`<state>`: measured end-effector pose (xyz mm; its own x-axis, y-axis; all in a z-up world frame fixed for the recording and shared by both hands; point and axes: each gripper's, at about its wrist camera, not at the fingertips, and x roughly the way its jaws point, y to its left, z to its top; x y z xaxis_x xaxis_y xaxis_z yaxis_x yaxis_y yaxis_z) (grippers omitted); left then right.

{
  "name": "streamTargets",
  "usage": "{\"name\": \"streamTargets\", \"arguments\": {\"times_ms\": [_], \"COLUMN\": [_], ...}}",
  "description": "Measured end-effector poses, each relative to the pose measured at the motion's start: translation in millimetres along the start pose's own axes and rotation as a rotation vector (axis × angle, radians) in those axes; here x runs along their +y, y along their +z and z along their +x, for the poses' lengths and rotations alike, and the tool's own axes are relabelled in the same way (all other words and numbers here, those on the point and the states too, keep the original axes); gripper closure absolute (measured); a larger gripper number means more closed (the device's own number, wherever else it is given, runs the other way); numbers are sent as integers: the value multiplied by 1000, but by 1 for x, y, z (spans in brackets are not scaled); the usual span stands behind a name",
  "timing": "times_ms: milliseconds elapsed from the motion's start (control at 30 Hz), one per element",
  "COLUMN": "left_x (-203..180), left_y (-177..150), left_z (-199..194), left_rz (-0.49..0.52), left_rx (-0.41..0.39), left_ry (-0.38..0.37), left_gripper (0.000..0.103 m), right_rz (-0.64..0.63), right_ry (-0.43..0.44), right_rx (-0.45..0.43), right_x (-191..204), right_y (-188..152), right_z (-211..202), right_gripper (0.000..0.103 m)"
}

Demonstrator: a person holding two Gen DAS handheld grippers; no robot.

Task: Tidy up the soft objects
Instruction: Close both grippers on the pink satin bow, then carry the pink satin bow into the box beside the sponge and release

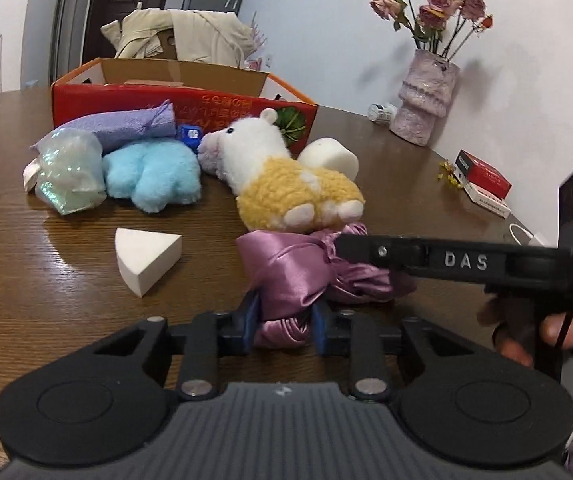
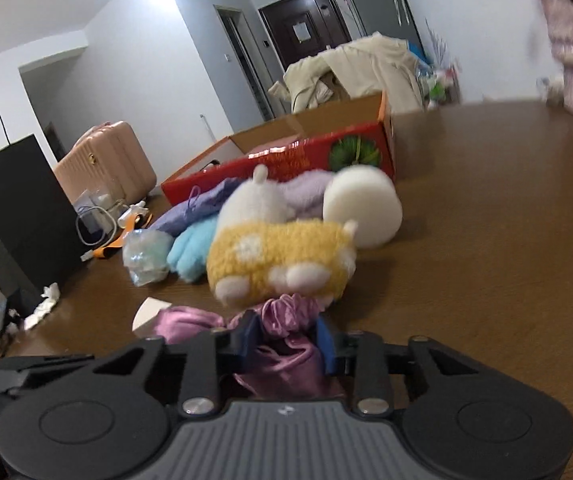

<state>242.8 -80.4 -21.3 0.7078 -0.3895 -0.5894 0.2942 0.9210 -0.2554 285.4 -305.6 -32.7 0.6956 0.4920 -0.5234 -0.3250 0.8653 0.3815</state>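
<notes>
Both grippers, left gripper [image 1: 284,320] and right gripper [image 2: 286,344], have jaws pinching the purple satin cloth [image 1: 286,272] bunched between them. Probably lifting next toward the red box [image 1: 182,100] ahead, behind the plush.

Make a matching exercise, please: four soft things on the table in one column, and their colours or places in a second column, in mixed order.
Things:
1. satin cloth
2. wedge sponge
3. alpaca plush
4. round sponge

Descriptions:
A. white, lying alone on the bare wood to the left of the purple cloth
B. yellow body with a white head
C. white, just behind the plush toy, near the red box
D. shiny purple, pinched by the left gripper and the right gripper

Pairs: 1-D, 2-A, 3-B, 4-C
</notes>
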Motion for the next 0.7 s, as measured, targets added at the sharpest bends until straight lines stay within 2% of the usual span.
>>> {"name": "streamTargets", "arguments": {"times_ms": [100, 200, 367, 500, 600, 700], "left_x": [2, -2, -10, -20, -24, -25], "left_y": [1, 1, 0, 2, 16, 51], "left_z": [0, -2, -21, -49, -67, -73], "left_rz": [-7, 15, 31, 55, 80, 119], "left_rx": [-2, -3, -35, -84, -133, -175], "left_ry": [-17, -12, -33, -67, -91, -109], "left_gripper": [84, 86, 87, 87, 87, 87], "right_rz": [32, 18, -16, -19, -43, -81], "right_ry": [40, 35, 13, 22, 25, 21], "right_rx": [-5, -13, -41, -98, -164, -212], "right_x": [-4, 0, 14, 26, 37, 45], "right_y": [-4, -6, -10, -11, -1, 24], "right_z": [1, -2, -26, -56, -77, -87], "right_gripper": [87, 91, 92, 92, 92, 92]}}
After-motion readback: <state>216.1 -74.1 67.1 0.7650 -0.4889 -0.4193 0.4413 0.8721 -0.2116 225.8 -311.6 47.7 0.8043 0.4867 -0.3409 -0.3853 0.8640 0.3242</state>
